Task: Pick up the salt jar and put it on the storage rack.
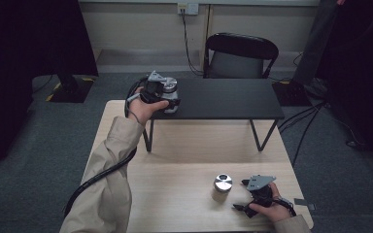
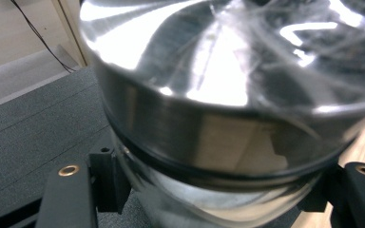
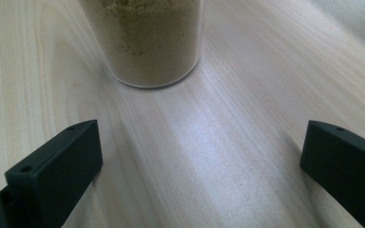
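sleeves: beige, long, loose-fitting
left tool [image 1: 167, 94]: black, grey three-cornered plate, ribbed black cable
right tool [image 1: 243, 195]: black jaws, screw holes

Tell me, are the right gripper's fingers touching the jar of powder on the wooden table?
Apart. The right gripper view shows bare wood between the fingers and the jar.

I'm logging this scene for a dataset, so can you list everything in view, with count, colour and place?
Jar with metal lid: one, clear with silver lid, at the shelf's left end, held in the left gripper.
Jar of powder: one, tan contents, silver lid, on the wooden table.
Shelf: one, black, on the table's far side.
Wooden table: one, light wood.
Chair: one, black, behind the table.
Left gripper: black jaws shut on the jar.
Right gripper: black jaws open, before the powder jar.
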### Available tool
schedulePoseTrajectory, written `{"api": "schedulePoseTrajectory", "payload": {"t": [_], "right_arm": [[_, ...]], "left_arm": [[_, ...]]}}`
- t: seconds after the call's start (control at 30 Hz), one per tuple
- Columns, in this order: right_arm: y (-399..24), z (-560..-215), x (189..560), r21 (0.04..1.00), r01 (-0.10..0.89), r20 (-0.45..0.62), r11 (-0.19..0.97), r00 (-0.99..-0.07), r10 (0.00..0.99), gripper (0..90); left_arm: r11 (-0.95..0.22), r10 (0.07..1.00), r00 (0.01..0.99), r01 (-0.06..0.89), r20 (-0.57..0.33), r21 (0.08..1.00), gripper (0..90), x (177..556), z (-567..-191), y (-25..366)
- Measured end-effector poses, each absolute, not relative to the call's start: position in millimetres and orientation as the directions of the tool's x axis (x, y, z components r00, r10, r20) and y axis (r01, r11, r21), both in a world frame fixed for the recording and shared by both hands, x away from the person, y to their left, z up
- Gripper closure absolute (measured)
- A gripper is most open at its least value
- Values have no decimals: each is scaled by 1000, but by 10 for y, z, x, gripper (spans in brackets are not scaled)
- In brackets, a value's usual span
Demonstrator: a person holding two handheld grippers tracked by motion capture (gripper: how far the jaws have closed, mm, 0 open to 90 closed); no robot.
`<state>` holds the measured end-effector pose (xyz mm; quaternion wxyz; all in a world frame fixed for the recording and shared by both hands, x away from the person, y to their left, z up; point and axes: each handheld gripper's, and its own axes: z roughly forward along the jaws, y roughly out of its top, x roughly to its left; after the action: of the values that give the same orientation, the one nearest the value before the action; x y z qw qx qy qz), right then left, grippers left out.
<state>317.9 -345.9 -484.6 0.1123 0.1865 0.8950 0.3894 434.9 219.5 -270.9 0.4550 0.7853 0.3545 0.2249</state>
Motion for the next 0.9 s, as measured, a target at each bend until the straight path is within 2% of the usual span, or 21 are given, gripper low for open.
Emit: {"api": "schedulePoseTrajectory", "payload": {"t": [0.8,0.9], "right_arm": [[-3459,-4846,3179,739,246,-56,627,-905,421,0],[-3459,-4847,3179,739,246,-56,627,-905,421,0]], "left_arm": [[-329,762,647,356,23,875,301,4363,-2716,2199],[-308,762,647,360,2,881,274,4359,-2730,2230]]}}
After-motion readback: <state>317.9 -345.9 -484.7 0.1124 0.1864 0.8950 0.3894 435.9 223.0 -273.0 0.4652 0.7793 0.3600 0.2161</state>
